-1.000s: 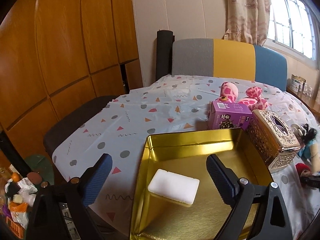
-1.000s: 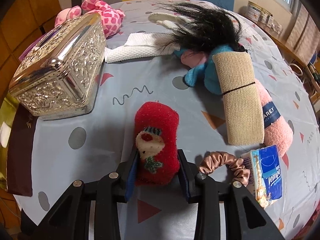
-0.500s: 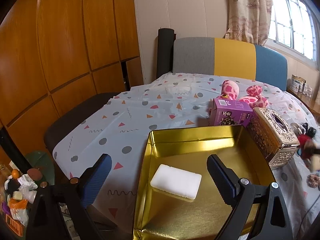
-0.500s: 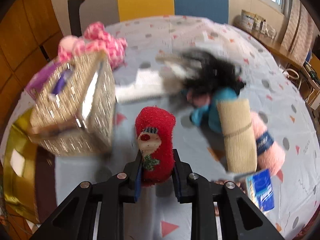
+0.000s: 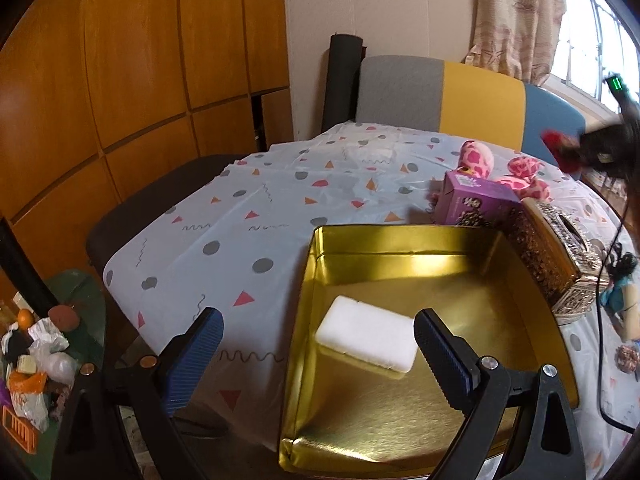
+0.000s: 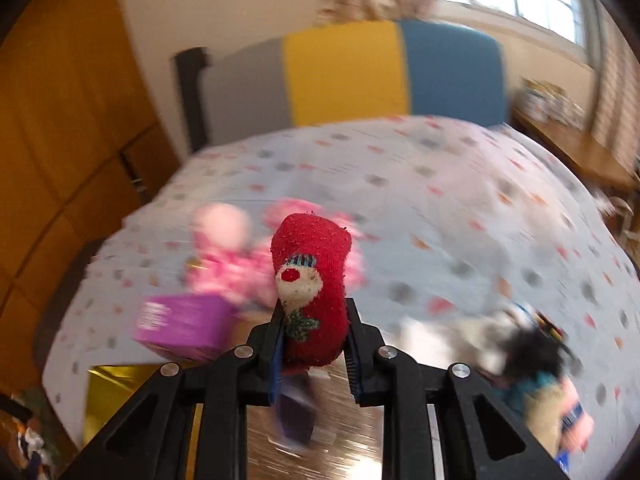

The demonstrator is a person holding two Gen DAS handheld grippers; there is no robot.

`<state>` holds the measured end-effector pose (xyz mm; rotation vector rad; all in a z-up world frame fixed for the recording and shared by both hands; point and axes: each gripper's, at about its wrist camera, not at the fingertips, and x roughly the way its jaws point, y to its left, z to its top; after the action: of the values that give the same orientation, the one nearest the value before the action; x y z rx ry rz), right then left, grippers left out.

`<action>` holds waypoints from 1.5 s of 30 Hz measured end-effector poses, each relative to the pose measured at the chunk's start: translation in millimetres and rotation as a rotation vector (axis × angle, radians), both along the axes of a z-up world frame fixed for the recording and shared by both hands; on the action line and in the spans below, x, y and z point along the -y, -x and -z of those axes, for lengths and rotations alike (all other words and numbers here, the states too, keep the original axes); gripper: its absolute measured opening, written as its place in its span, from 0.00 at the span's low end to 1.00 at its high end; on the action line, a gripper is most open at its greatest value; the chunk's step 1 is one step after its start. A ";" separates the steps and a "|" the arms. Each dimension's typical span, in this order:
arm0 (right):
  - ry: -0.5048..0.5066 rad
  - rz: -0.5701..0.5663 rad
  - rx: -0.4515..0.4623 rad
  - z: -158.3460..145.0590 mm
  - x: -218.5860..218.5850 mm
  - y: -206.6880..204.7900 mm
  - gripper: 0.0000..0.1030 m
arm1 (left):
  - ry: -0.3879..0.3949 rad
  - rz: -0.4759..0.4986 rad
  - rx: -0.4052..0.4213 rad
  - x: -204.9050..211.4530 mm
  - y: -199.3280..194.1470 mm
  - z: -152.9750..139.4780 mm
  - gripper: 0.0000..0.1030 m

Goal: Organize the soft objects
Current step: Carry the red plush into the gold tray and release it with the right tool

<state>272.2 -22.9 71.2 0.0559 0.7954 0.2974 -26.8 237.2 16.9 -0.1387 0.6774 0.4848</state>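
My right gripper [image 6: 314, 340] is shut on a fuzzy red sock with a snowman face [image 6: 310, 276], held in the air over the table; it shows as a red blur [image 5: 560, 148] at the upper right of the left wrist view. My left gripper [image 5: 316, 344] stands open over the near edge of the gold tin tray [image 5: 400, 240], nothing between its fingers. A white sponge [image 5: 366, 338] lies inside the tray. A pink spotted plush [image 5: 478, 158] lies behind the purple box [image 5: 472, 198].
An ornate silver tissue box [image 5: 556, 256] stands right of the tray. A doll with black hair [image 6: 528, 352], a beige roll and a pink towel lie at the right. A colour-block chair [image 5: 440, 100] stands behind the table; a cluttered stand [image 5: 36, 360] sits low left.
My right gripper closed on the red sock and lifted it off the table, swinging up and left toward the tray side. The left gripper dropped slightly, still open over the tray.
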 end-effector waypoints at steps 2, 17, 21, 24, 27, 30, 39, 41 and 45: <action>-0.010 -0.097 0.026 -10.5 -38.9 4.4 0.23 | 0.008 -0.010 -0.008 -4.0 1.4 2.5 0.94; 0.178 -0.596 -0.097 78.8 -166.1 131.3 0.23 | 0.034 -0.091 -0.035 -28.9 15.9 17.1 0.94; 0.266 -0.566 -0.152 117.1 -172.2 141.7 0.23 | 0.034 -0.089 -0.034 -28.0 18.2 18.5 0.94; 0.308 -0.518 -0.160 132.0 -175.0 138.1 0.23 | 0.034 -0.089 -0.033 -27.7 18.1 19.6 0.94; 0.311 -0.490 -0.153 137.1 -178.3 136.1 0.24 | 0.037 -0.092 -0.034 -28.3 18.1 20.0 0.94; 0.332 -0.462 -0.112 136.1 -182.7 139.3 0.27 | 0.041 -0.098 -0.033 -29.6 19.0 20.3 0.94; 0.353 -0.418 0.032 117.9 -181.7 157.0 0.41 | 0.055 -0.122 -0.029 -33.9 22.5 22.0 0.98; 0.361 -0.414 0.071 112.0 -180.8 162.3 0.43 | 0.053 -0.122 -0.032 -33.6 22.3 22.0 0.98; 0.361 -0.415 0.141 97.9 -178.5 174.7 0.48 | 0.047 -0.116 -0.032 -30.2 22.3 20.4 0.98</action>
<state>97.5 155.7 -26.7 -0.4696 0.7059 0.5385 -49.1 267.5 -3.5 -0.2162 0.7152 0.5838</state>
